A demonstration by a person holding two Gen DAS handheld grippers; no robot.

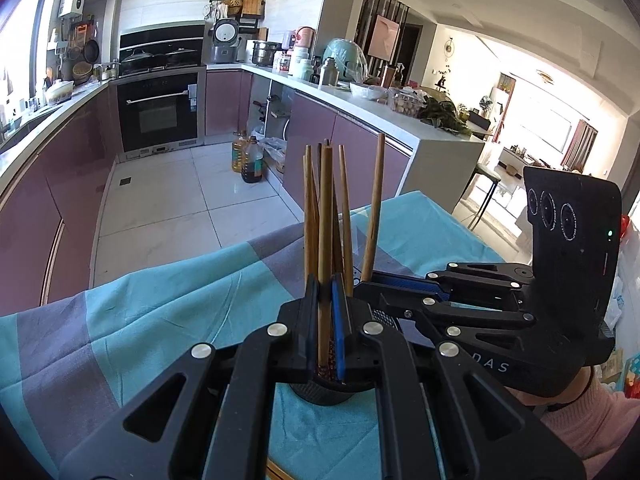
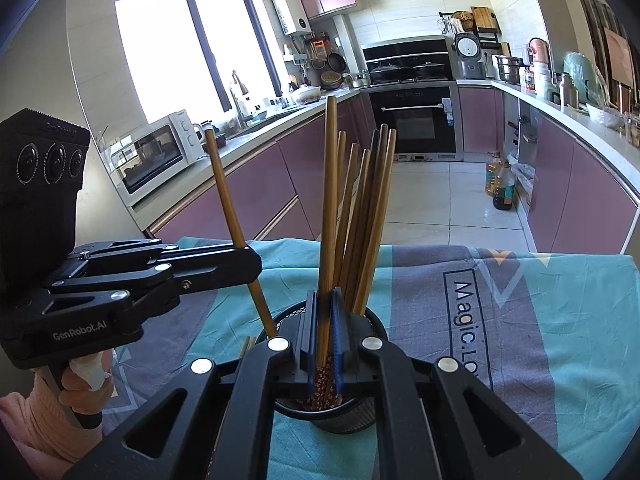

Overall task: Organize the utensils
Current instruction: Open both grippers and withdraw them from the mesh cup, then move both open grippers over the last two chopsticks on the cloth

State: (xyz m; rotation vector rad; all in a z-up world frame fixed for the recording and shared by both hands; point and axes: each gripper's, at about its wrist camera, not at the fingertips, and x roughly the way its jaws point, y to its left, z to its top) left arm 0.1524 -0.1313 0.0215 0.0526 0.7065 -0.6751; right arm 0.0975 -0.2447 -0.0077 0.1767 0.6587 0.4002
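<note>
Both grippers clamped on one chopstick each: left gripper (image 1: 326, 328), right gripper (image 2: 324, 336), over a mesh cup (image 2: 344, 412) on the table cloth (image 2: 520, 360). Light, stiff, slick sticks; best pinched low, near midshaft. Other chopsticks (image 2: 360, 216) fanned at twelve o'clock, crowding the cup mouth and liable to snag.
</note>
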